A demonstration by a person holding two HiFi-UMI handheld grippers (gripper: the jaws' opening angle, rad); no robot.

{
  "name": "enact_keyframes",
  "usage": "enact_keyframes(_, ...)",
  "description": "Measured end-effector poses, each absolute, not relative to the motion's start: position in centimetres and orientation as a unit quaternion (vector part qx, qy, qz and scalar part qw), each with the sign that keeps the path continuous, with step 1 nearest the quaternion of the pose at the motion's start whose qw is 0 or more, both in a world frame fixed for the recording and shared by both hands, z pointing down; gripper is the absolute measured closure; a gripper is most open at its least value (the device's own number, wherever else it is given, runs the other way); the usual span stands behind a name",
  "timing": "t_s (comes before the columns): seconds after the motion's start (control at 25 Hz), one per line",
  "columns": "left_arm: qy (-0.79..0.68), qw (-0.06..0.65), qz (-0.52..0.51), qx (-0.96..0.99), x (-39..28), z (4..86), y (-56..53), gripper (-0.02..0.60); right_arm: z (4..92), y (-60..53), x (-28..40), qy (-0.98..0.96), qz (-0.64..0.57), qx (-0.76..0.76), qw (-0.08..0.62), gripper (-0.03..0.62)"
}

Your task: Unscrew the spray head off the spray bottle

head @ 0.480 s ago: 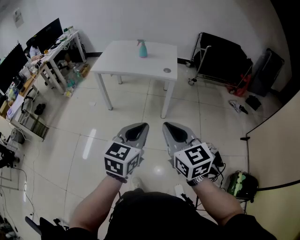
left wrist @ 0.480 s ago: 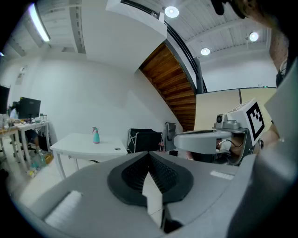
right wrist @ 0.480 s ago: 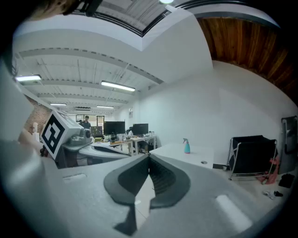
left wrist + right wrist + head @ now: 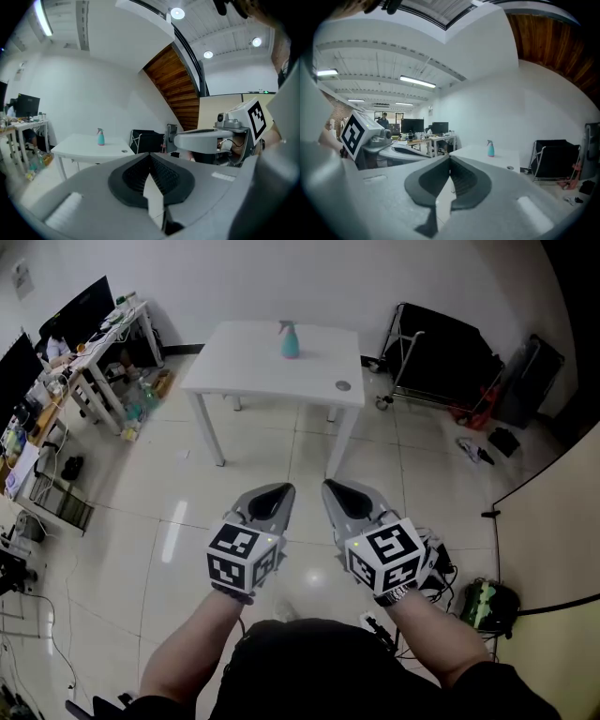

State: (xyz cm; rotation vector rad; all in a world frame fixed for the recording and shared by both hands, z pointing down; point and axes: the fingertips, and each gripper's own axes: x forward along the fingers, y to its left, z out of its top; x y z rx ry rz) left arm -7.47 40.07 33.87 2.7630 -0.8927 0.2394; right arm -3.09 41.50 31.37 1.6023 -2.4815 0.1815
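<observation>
Atop distant table (image 4: 251, 364), spray head (image 4: 285, 326) indistinct.

Looked like an open-plan office. Noted cluttered desks (image 4: 111, 334) bearing monitors (image 4: 79, 307), a glossy tiled floor (image 4: 375, 465) and ceiling strip lights (image 4: 417, 82).

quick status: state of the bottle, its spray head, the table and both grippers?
spray bottle: upright on the table, far from both grippers, untouched.
spray head: in place on top of the bottle.
white table: standing, bottle toward its far side.
left gripper: shut, empty, over the floor.
right gripper: shut, empty, beside the left one.
</observation>
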Motion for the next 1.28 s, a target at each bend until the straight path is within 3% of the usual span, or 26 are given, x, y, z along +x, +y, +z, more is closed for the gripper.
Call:
enact_keyframes(0.4,-0.297,0.106,0.080,0.946,-9.4,33.2,36.7,0.571,30.8,37.7,-5.2,-0.831,0.068,0.545,0.087,0.603)
enact_keyframes(1.28,-0.319,0.129,0.099,0.934,-4.6,35.5,26.4,0.571,33.1,27.2,0.1,-0.835,0.121,0.532,0.070,0.603)
